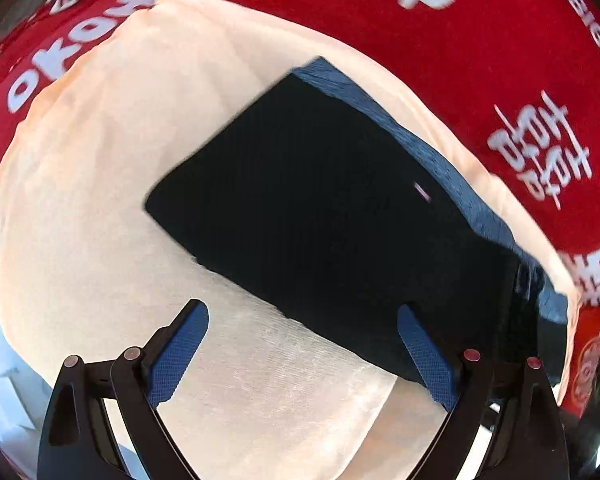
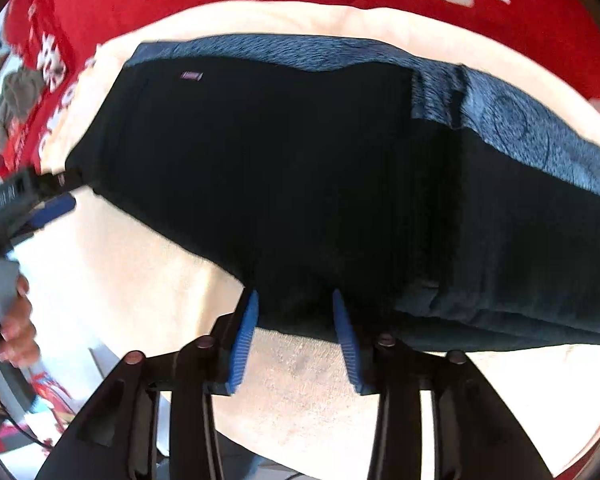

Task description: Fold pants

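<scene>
Folding stage: the pants (image 2: 300, 184) lie as a dark folded block on the cream cloth (image 1: 100, 200) over the red worktop (image 1: 460, 40).
Right gripper (image 2: 294, 312): fingers parted, straddling the near edge, apparently not pinching it.
Left gripper (image 1: 302, 320): spread wide, released, near the left end; one pad overlaps the near edge.
Risk: closing shallow could catch only the top layer, or the cream cloth too, dragging the fold askew.

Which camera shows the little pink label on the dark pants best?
The right wrist view: the pink label looks fairly crisp and roughly level near the upper left corner of the folded pants. In the left wrist view the same label is only a small tilted, blurred streak on the pants.
</scene>
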The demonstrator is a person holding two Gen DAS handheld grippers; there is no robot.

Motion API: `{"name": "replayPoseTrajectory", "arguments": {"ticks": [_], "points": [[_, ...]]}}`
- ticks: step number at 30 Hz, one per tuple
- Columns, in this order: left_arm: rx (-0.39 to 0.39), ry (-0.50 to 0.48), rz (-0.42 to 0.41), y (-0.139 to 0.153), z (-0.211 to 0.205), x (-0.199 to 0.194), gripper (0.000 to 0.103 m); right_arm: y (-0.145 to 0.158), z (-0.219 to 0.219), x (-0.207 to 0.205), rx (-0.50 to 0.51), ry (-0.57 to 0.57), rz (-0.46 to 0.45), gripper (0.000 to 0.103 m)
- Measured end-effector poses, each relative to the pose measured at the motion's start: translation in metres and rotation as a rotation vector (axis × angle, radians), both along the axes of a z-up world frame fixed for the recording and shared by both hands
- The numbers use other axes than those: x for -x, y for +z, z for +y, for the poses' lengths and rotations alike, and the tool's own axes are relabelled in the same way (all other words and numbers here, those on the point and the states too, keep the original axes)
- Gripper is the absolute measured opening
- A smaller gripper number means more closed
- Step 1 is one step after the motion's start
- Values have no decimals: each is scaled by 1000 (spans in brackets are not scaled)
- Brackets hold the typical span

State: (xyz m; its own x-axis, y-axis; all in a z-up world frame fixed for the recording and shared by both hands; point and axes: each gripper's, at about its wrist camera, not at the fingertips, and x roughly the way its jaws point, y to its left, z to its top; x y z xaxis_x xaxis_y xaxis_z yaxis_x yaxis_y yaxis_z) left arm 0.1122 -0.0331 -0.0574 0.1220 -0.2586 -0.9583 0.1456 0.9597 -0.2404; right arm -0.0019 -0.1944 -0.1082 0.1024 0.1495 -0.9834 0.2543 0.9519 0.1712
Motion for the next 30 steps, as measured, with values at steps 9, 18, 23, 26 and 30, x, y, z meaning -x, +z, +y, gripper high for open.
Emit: {"name": "replayPoseTrajectory", "arguments": {"ticks": [9, 18, 23, 26, 30], "points": [[-23, 27, 18, -10, 18, -11, 96, -3, 1, -13, -19, -23, 11, 45], [14, 19, 31, -16, 20, -15, 96, -15, 4, -26, -21, -27, 36, 52], [99, 52, 48, -21, 26, -17, 96, -17, 12, -31, -13, -13, 33, 56], [212, 108, 66, -27, 36, -20, 96, -18, 11, -32, -15, -10, 31, 56], [347, 198, 71, -35, 50, -24, 96, -19, 11, -22, -24, -22, 25, 56]]}}
